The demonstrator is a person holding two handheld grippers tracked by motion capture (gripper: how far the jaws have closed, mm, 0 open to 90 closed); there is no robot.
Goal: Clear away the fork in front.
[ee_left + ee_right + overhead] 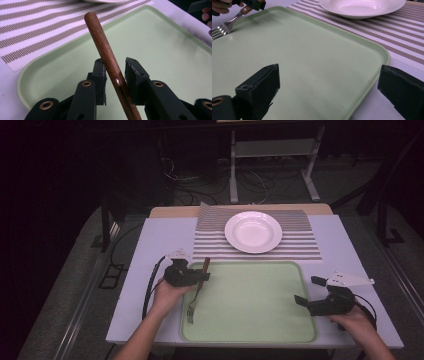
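Green tray (250,315), fork (197,290) between left jaws, tines resting on tray.

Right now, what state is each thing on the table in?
fork: wooden handle between the left gripper jaws, tines down on the tray
left gripper: jaws slightly apart around the handle, a gap on one side
right gripper: jaws wide open, nothing between them
tray: flat, bare apart from the fork
plate: upright on the striped mat, empty
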